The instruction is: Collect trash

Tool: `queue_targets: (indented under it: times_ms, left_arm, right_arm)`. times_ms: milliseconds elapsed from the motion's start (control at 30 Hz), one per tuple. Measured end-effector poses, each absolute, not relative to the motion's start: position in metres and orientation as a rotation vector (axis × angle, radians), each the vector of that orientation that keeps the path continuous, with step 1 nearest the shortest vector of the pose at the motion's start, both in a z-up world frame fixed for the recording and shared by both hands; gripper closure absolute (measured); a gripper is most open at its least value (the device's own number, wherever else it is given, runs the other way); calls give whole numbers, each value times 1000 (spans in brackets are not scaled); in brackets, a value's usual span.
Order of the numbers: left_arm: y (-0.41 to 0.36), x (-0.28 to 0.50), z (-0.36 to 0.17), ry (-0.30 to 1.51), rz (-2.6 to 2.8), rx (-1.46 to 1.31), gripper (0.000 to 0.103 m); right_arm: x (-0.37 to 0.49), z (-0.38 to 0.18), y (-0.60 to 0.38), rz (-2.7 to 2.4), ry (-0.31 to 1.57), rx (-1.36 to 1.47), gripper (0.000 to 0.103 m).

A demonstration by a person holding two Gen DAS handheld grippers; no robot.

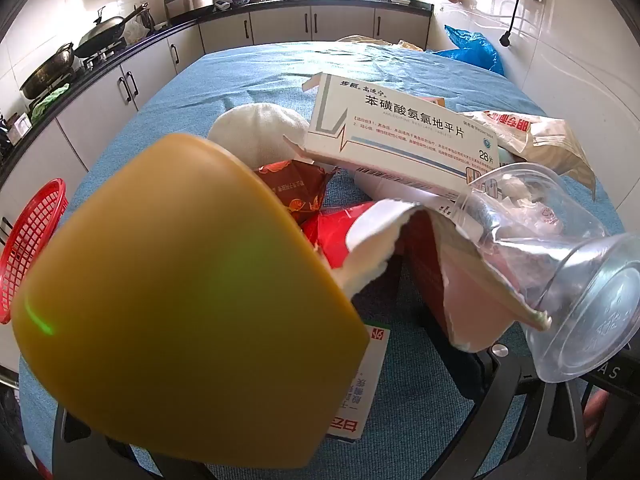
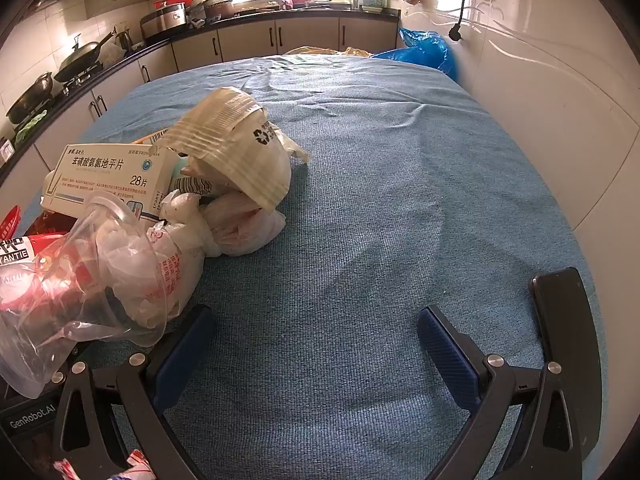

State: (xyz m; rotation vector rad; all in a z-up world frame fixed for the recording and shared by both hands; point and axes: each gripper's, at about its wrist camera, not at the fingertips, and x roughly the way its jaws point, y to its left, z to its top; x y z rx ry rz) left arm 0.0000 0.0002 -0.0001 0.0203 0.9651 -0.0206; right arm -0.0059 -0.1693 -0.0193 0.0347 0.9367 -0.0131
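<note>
A pile of trash lies on the blue cloth table: a white medicine box, a clear plastic cup, a torn red carton, a brown wrapper, crushed paper cups and a tied plastic bag. A yellow bowl-like object fills the left wrist view and hides my left gripper's fingers. My right gripper is open and empty, low over the cloth just right of the pile.
A red mesh basket sits at the table's left edge. A kitchen counter with woks and pots runs along the left and back. A blue plastic bag lies at the far right corner by the tiled wall.
</note>
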Motion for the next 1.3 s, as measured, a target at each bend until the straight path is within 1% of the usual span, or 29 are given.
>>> queue_targets:
  times_ms: [200, 267, 400, 567, 733, 833, 933, 1033, 1167, 1300]
  left_arm:
    - [14, -8, 7, 997, -76, 14, 0]
    - [27, -21, 20, 952, -69, 14, 0]
    - [49, -40, 33, 906, -116, -12, 0]
    - [69, -67, 42, 844, -156, -14, 0]
    - [76, -98, 50, 751, -156, -3, 0]
    - [82, -121, 53, 687, -133, 15, 0]
    - [78, -143, 58, 622, -82, 24, 0]
    - [77, -166, 59, 555, -15, 42, 0]
    - [76, -196, 61, 466, 32, 50, 0]
    - [77, -210, 63, 436, 49, 41, 0]
  right_arm:
    - [-9, -17, -172, 16, 975, 29, 0]
    - [-23, -10, -176, 36, 982, 34, 0]
    - [-52, 3, -180, 20, 949, -15, 0]
    - [-87, 9, -189, 29, 928, 8, 1]
    - [-125, 36, -178, 60, 808, 31, 2]
    - [-155, 51, -157, 95, 683, 27, 5]
    - [-184, 63, -137, 107, 549, 12, 5]
    - [-205, 65, -124, 104, 468, 7, 5]
    - [-211, 57, -108, 129, 527, -18, 5]
    - [-216, 50, -104, 96, 562, -57, 5]
